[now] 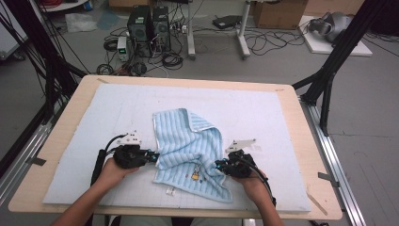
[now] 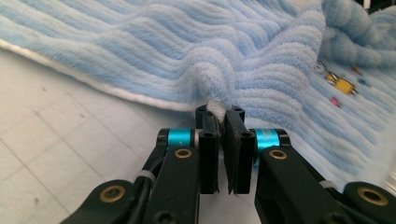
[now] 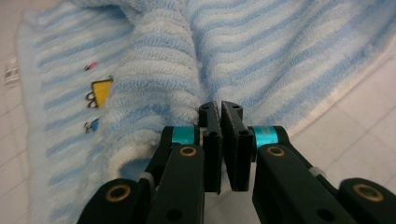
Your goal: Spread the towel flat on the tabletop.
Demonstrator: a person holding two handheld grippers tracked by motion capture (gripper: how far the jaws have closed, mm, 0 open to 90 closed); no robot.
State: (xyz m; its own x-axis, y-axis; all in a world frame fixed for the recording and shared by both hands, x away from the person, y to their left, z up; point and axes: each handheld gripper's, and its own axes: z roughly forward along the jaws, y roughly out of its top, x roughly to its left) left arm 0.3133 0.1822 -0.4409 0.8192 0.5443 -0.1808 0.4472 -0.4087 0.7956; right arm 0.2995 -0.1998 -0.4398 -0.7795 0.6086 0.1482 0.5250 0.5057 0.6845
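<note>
- Towel [image 1: 188, 146]: light-blue striped terry w/ white edging, lying crumpled at centre of the high view on the pale blue mat [image 1: 263, 108]; upper part folded over itself, lower edge spread flat toward the bottom of frame
- Small embroidered motif [image 1: 195, 176] (yellow, w/ pink and blue bits) sits on the towel's lower centre; a white label [image 1: 170, 190] pokes out just below the hem
- My left gripper [image 1: 153, 157], left of centre in the high view: jaws pressed nearly together on the towel's left edge
- Left gripper view, centre: a pinch of white hem is caught between my two black pads [image 2: 208, 140], cloth puckering up above the tips; motif at the upper right
- My right gripper [image 1: 220, 165], right of centre in the high view: jaws likewise closed, on the towel's right edge
- Right gripper view, centre: my pads [image 3: 211, 140] meet w/ only a slit between them, tips buried in a blue-and-white ridge of the towel; white edging runs off to the right, motif at the mid left
- Both hands lie low at the bottom of the high view, forearms entering from the bottom edge
- Table [image 1: 80, 89]: light wood, its rim showing round the mat; floor w/ cables and PC towers [image 1: 149, 26] at the upper centre
</note>
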